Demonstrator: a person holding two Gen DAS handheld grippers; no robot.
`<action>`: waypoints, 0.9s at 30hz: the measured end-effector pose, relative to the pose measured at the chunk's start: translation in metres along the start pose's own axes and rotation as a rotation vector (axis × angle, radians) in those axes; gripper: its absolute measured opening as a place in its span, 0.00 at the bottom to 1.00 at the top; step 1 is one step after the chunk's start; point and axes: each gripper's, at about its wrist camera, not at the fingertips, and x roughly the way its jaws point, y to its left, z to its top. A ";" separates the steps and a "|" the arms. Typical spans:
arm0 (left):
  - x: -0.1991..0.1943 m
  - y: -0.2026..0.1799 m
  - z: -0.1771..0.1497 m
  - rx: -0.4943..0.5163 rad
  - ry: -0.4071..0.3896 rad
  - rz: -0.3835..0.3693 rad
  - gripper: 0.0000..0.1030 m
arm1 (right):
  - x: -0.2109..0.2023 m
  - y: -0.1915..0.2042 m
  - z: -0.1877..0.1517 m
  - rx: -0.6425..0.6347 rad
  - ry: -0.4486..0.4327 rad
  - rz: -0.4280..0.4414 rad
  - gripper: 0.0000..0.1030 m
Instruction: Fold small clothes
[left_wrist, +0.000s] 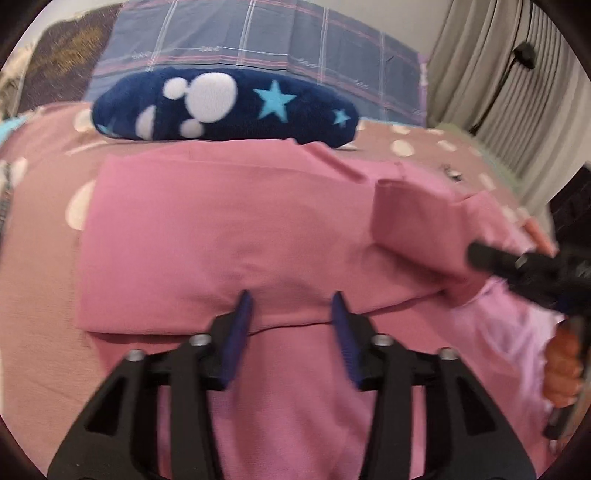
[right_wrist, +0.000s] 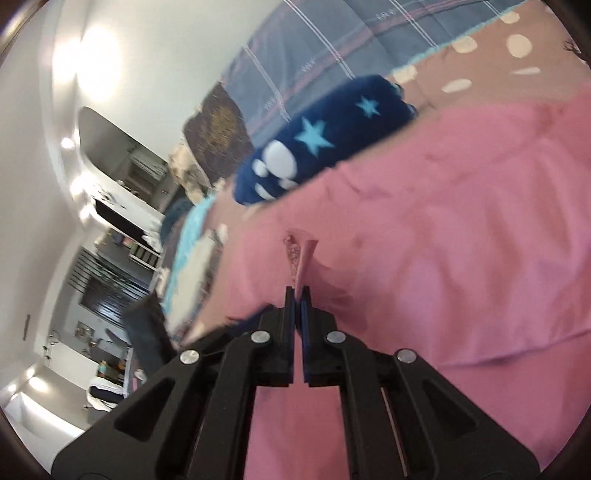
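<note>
Your right tool (right_wrist: 297, 291) is clamped on the pink garment's (left_wrist: 229, 236) edge; carry it flat across the fold. Your left tool (left_wrist: 291, 301) hangs apart just above the cloth, so press there to pin the crease.

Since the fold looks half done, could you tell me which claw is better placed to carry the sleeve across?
Right. The right claw is already shut on a pinch of the pink cotton garment. The left claw is open over the folded body, holding nothing.

Your left gripper (left_wrist: 291, 301) hangs open over the pink garment (left_wrist: 229, 236); your right gripper (left_wrist: 480, 254) lifts its folded corner. A navy cushion (left_wrist: 225, 105) lies beyond.
</note>
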 end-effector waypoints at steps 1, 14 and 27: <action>-0.001 0.000 0.000 -0.006 -0.003 -0.003 0.48 | -0.001 -0.005 -0.002 0.002 0.008 -0.014 0.03; 0.001 -0.036 0.033 -0.218 0.116 -0.328 0.65 | 0.016 0.022 -0.035 -0.107 0.031 -0.073 0.03; 0.012 -0.063 0.082 -0.263 0.139 -0.279 0.01 | 0.010 0.061 -0.050 -0.385 -0.023 -0.197 0.09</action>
